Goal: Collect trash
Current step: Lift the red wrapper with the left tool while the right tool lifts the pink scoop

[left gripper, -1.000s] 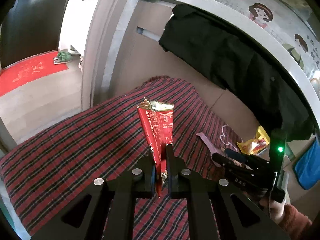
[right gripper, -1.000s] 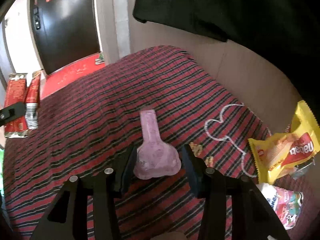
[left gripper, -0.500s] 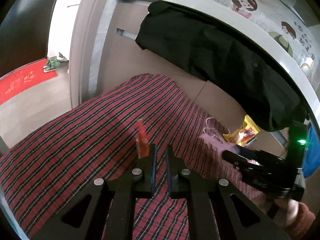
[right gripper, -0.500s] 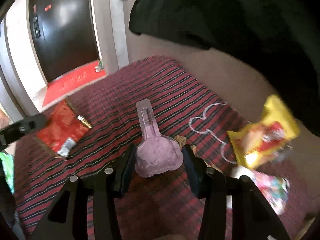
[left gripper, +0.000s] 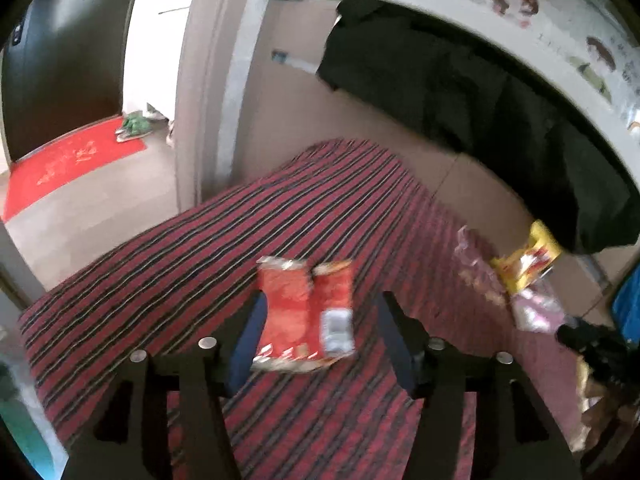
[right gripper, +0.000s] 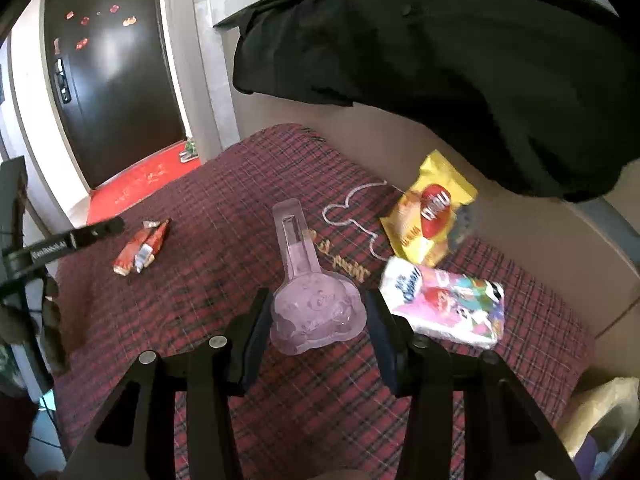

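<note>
A red foil wrapper [left gripper: 306, 314] lies flat on the red plaid cloth [left gripper: 200, 264]. It is between the fingers of my left gripper [left gripper: 322, 300], whose jaws are opening, and the pads stand clear of it. The right wrist view shows the same wrapper [right gripper: 140, 246] on the cloth beside a left gripper finger [right gripper: 96, 232]. My right gripper [right gripper: 316, 294] is shut on a clear pink plastic mould tray [right gripper: 316, 308], held above the cloth with its long handle pointing away. In the left wrist view the right gripper [left gripper: 592, 344] is a dark blur at the right edge.
A yellow snack bag [right gripper: 432, 216] and a pink-and-white packet [right gripper: 444, 304] lie right of the held tray, near a white cord [right gripper: 352, 208]. A black coat [right gripper: 440, 80] hangs over the backrest. A pale plastic bag [right gripper: 600, 412] sits at the lower right. The cloth's left edge drops to the floor.
My left gripper went from shut on the upright red wrapper to wide open, and the wrapper now lies flat on the cloth. My right gripper rose and moved with the pink tray.
</note>
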Tool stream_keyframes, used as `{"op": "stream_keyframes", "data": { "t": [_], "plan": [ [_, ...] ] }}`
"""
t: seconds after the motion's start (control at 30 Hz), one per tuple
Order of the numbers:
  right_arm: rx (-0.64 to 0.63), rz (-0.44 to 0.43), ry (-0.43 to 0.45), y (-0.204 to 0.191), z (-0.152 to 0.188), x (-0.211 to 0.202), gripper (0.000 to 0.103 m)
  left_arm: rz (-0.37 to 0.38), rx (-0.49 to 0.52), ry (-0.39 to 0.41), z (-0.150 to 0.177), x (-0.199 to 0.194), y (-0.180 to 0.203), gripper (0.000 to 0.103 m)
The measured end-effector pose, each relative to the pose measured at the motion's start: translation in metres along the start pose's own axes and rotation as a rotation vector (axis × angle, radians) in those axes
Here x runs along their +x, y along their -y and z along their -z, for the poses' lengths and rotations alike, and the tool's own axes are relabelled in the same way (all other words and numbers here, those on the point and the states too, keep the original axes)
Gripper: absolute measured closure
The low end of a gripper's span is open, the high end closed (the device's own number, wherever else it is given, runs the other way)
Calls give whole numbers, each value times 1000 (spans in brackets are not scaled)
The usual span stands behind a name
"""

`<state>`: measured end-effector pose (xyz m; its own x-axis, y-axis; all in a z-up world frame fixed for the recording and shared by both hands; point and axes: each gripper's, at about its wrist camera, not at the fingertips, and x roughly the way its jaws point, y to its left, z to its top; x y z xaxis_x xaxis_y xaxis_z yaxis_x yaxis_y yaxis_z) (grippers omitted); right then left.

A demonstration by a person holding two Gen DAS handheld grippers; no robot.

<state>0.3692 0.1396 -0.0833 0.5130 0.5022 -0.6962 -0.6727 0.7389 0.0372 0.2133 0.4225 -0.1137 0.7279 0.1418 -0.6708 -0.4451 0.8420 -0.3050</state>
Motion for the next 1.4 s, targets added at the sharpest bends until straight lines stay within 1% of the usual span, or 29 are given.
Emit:
{"op": "stream_keyframes", "data": {
  "t": [0.07, 0.13, 0.2, 0.3, 0.37, 0.43, 0.47, 0.5, 0.57, 0.6, 0.63, 0.67, 0.7, 0.83, 0.97, 1.03, 1.17, 1.23, 1.4],
  "plan": [
    [20, -16, -8, 5, 6, -1, 59, -15, -21, -56, 4, 12, -8, 45],
    [39, -29, -14, 6, 9, 1, 59, -21, -31, -90, 7, 24, -11, 45],
    [49, -36, -21, 6, 11, 5, 59, -45, -26, -98, 9, 34, -9, 45],
    [51, -41, -28, 4, 13, 8, 59, -71, 3, -85, 5, 44, -2, 45],
    [41, -36, -28, 2, 16, 7, 59, -91, 18, -85, 2, 50, 2, 45],
    [28, -22, -26, 1, 17, 6, 59, -131, 42, -92, -1, 56, 8, 45],
    [26, -18, -26, 1, 18, 5, 59, -140, 49, -96, -1, 57, 10, 47],
    [27, -17, -25, 1, 19, 4, 59, -137, 61, -99, -2, 58, 12, 52],
    [35, -16, -23, 4, 21, 2, 59, -131, 61, -96, -1, 57, 13, 83],
    [38, -16, -23, 4, 21, 2, 59, -104, 44, -100, -1, 55, 11, 85],
    [42, -17, -21, 5, 21, 1, 59, -83, 31, -90, -1, 51, 11, 89],
    [44, -17, -19, 6, 21, 0, 59, -73, 30, -81, -1, 48, 11, 96],
    [46, -15, -16, 5, 22, -3, 59, -64, 34, -67, -1, 42, 14, 97],
    [54, -16, 4, 9, 21, -12, 59, -27, 66, -23, -4, 20, 34, 97],
    [67, -4, 35, 14, 18, -27, 59, 17, 130, 48, -9, -8, 67, 97],
    [78, 1, 51, 18, 17, -35, 59, 64, 141, 67, -12, -20, 81, 97],
    [87, 17, 89, 27, 17, -56, 59, 123, 181, 98, -16, -41, 111, 97],
    [84, 33, 108, 31, 17, -65, 59, 152, 205, 122, -18, -52, 131, 97],
    [89, 85, 174, 45, 13, -96, 59, 221, 285, 211, -17, -78, 189, 97]
  ]
}}
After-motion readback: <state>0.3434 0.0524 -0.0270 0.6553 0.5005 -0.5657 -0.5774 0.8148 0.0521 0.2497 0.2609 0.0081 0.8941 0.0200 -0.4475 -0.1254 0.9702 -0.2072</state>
